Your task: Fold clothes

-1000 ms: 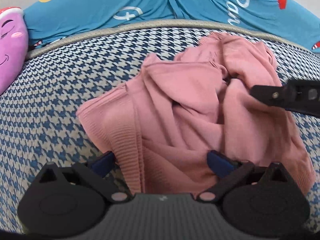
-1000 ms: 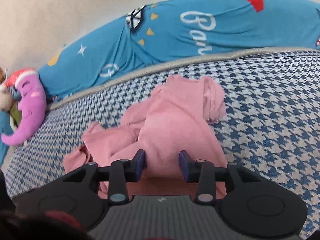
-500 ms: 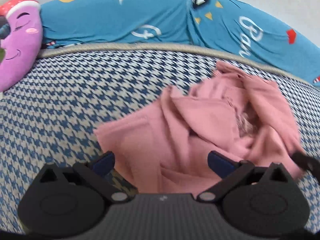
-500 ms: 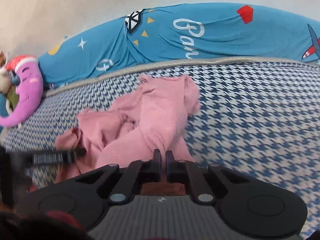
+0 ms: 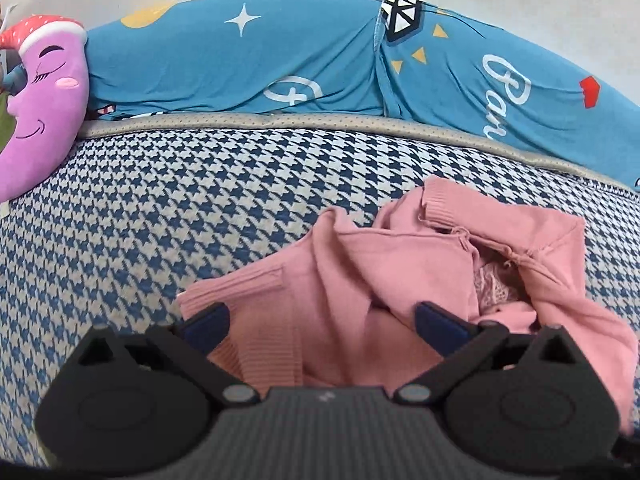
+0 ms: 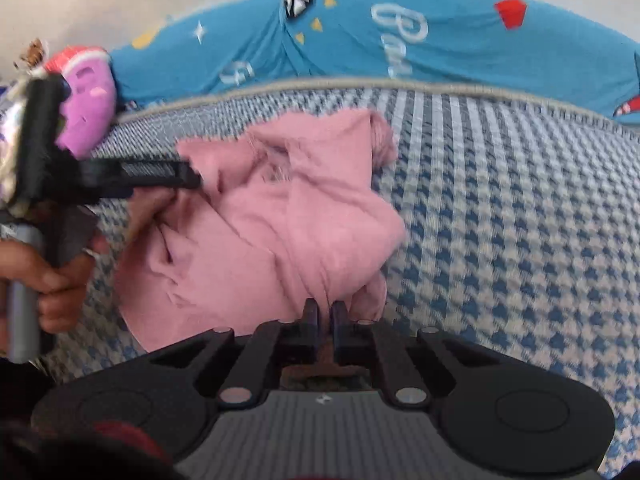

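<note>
While tilted downward, right gripper (image 6: 325, 312) pinches sweater (image 6: 280, 220).

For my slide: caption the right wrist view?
Right gripper shut on crumpled pink sweater atop houndstooth bedcover.

- Left gripper (image 5: 322, 322): black housing, two rounded side lobes, ribbed grey centre plate with a small white mark.
- Fingers (image 5: 438, 322): dark blue pads on black linkage arms with silver pivot screws.
- Right gripper (image 6: 325, 312): same black body, grey ribbed plate, silver pivots.
- Left hand (image 6: 52, 276): wrapped round a grey cylindrical handle.
</note>
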`<state>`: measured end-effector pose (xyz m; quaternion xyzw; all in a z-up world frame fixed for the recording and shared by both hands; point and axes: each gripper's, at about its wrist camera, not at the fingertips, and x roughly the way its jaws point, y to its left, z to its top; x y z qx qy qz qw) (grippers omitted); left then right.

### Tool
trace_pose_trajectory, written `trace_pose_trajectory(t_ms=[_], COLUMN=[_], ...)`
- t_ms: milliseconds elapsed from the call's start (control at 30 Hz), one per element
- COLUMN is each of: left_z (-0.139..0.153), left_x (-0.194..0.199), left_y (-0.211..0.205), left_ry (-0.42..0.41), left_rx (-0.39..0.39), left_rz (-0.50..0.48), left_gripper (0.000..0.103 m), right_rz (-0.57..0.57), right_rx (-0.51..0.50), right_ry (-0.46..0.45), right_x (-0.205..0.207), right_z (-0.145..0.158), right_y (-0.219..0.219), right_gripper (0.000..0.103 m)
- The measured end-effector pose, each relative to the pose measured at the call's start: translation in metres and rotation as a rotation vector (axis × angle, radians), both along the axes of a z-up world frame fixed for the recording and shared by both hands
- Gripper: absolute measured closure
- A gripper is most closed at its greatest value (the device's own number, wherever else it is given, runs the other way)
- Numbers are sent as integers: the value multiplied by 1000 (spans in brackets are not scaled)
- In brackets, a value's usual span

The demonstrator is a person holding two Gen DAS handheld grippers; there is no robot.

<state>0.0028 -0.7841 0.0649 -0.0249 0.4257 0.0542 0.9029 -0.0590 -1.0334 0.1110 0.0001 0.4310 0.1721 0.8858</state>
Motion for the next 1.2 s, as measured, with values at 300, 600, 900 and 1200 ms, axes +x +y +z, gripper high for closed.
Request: trace_pose_trajectory(t_ms=[300,600,900,1200], left_z=[-22,-30,-24,-25], left_x=[9,7,4,-1], left_y=[4,26,27,31], left_ry=[91,139,137,134], left_rx=[61,23,7,-1], left_rz=[86,130,115,105], left_gripper=[0,0,0,0], right_rz=[-67,-141,-224,-226], right_rx=[70,54,136,167], right_ry=[-140,-129,-62,-30], right_x=[10,62,103,133], right_z=[20,-2,-25,-45], right_y=[-2,21,18,29], right_gripper=[80,54,49,48])
